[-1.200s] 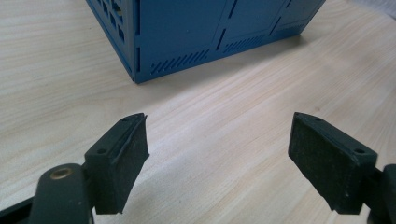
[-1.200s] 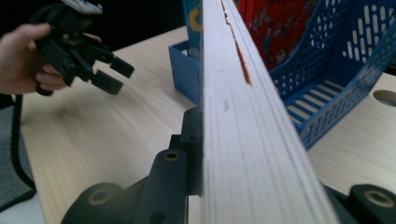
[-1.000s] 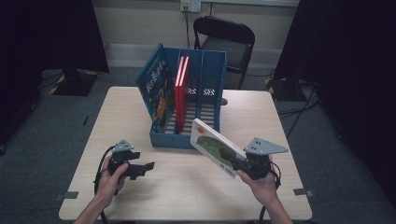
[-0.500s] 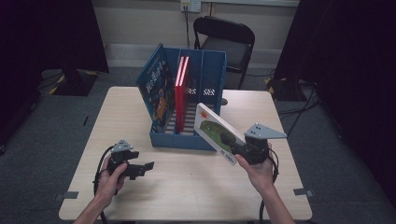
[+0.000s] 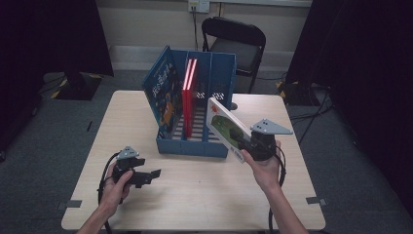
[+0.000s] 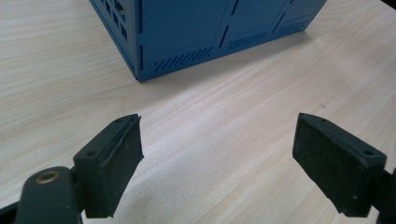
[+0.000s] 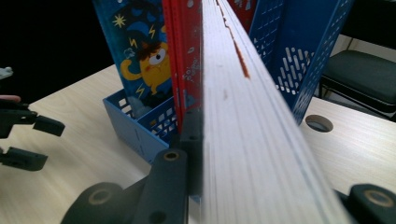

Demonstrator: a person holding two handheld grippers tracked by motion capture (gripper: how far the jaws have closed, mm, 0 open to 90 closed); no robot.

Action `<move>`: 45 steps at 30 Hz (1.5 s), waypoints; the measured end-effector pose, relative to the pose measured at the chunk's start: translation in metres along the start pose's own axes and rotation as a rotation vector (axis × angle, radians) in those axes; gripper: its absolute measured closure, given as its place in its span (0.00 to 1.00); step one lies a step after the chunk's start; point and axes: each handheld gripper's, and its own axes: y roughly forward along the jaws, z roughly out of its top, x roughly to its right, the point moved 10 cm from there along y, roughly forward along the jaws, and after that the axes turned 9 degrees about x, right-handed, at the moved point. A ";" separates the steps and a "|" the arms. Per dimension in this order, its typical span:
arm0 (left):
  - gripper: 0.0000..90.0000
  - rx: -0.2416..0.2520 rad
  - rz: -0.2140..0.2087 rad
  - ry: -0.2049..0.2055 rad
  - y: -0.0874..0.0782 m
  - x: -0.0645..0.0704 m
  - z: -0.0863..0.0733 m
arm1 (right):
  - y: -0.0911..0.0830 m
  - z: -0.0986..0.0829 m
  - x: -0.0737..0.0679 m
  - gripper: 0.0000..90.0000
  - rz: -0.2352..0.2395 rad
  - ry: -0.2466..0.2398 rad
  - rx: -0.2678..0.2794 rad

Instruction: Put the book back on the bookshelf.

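Observation:
My right gripper (image 5: 243,141) is shut on a white book with a green cover picture (image 5: 221,126), held tilted in the air just in front of the right end of the blue file rack (image 5: 195,144). Seen edge-on, the white book's (image 7: 243,112) pages run up the middle of the right gripper view. The rack holds a blue picture book (image 5: 163,92) leaning at the left and a red book (image 5: 189,97) upright beside it. My left gripper (image 5: 148,176) rests open on the table, front left of the rack, with nothing between its pads (image 6: 116,158).
The rack's blue corner (image 6: 140,56) stands beyond my left gripper. A black folding chair (image 5: 234,44) stands behind the light wood table (image 5: 204,195). A round cable hole (image 7: 319,123) lies in the tabletop right of the rack. Dark curtains hang on both sides.
My right gripper has lifted the white book and carried it up and left, from low over the table to the rack's front right. The left gripper has stayed put.

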 end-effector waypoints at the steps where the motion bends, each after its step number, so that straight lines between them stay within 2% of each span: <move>1: 0.17 0.000 0.000 -0.001 0.000 0.000 0.000 | 0.001 0.001 0.001 0.85 -0.011 -0.003 -0.001; 10: 0.18 -0.003 0.004 0.003 0.000 0.000 0.000 | 0.018 0.002 0.008 0.85 -0.099 -0.026 -0.010; 24: 0.18 -0.008 0.006 0.005 0.000 -0.001 -0.001 | 0.051 0.007 0.020 0.85 -0.212 0.010 -0.019; 32: 0.18 -0.011 0.013 0.001 0.001 -0.002 -0.001 | 0.070 0.007 0.026 0.85 -0.264 0.049 -0.027; 45: 0.18 -0.020 0.012 -0.009 0.001 -0.003 -0.002 | 0.093 0.016 0.033 0.85 -0.314 0.069 -0.015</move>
